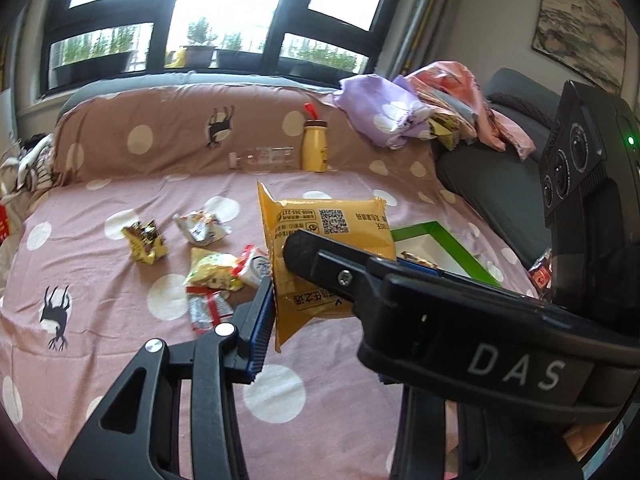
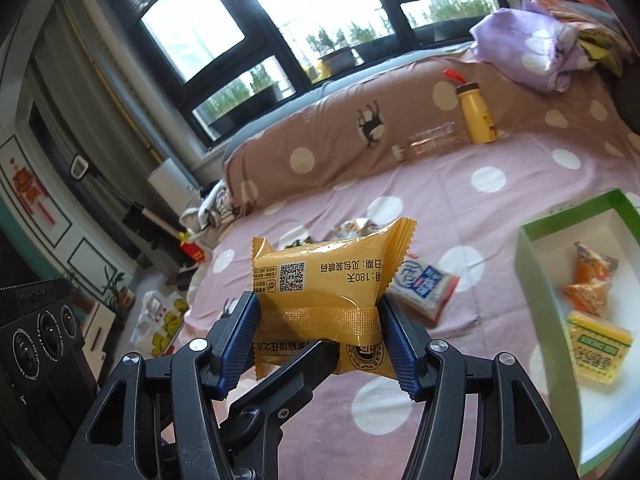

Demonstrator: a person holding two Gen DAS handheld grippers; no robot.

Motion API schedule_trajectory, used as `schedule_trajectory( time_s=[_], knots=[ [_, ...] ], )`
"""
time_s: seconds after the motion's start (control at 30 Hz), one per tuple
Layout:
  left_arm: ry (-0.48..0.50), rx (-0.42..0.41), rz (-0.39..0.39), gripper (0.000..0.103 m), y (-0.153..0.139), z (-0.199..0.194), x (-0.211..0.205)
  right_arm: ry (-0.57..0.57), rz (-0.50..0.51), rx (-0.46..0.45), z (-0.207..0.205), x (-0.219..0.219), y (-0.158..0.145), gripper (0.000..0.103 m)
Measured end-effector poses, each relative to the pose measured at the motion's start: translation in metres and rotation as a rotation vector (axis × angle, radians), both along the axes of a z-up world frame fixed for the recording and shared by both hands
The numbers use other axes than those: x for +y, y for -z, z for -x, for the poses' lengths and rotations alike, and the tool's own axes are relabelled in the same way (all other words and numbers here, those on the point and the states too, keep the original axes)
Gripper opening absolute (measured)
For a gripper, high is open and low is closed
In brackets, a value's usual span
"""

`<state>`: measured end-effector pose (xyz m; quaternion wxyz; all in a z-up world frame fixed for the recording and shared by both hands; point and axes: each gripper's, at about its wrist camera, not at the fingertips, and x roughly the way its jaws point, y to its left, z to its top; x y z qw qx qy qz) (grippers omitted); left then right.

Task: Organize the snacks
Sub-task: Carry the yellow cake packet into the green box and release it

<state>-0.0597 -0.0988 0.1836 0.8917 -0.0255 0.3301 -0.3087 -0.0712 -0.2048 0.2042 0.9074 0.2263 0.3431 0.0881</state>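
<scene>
Your right gripper (image 2: pixel 320 328) is clasping the yellow snack packet (image 2: pixel 328 280) above the bedspread (image 2: pixel 500 216); your left gripper (image 1: pixel 280 280) is pinching its edge, one finger hiding the label. At right, the frame is cutting off the green box (image 2: pixel 532 264).

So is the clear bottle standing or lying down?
Lying down: the clear bottle rests on its side beside the upright yellow bottle.

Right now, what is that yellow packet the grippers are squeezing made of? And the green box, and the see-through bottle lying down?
The yellow snack packet looks like thin glossy plastic film: it shines, crinkles, and has zigzag sealed ends. The green box seems to be matte cardboard, with flat stiff walls and a white inside. The clear bottle is see-through, probably plastic, though glass can't be ruled out.
</scene>
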Motion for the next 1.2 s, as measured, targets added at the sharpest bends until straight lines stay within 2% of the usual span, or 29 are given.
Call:
schedule_trajectory(
  time_s=[0.2, 0.47, 0.93, 1.2],
  knots=[
    [0.098, -0.013, -0.011, 0.041, -0.003, 0.001, -0.046, 0.1, -0.022, -0.011, 0.016, -0.043, -0.002, 0.063],
    [0.227, 0.018, -0.033, 0.041, 0.005, -0.004, -0.096, 0.24, -0.057, 0.028, 0.031, -0.094, 0.01, 0.063],
    [0.429, 0.144, -0.05, 0.041, 0.034, -0.011, -0.171, 0.448, -0.077, 0.157, 0.047, -0.155, 0.039, 0.063],
    [0.488, 0.211, -0.074, 0.041, 0.051, -0.016, -0.197, 0.51, -0.105, 0.226, 0.05, -0.178, 0.057, 0.063]
  ],
)
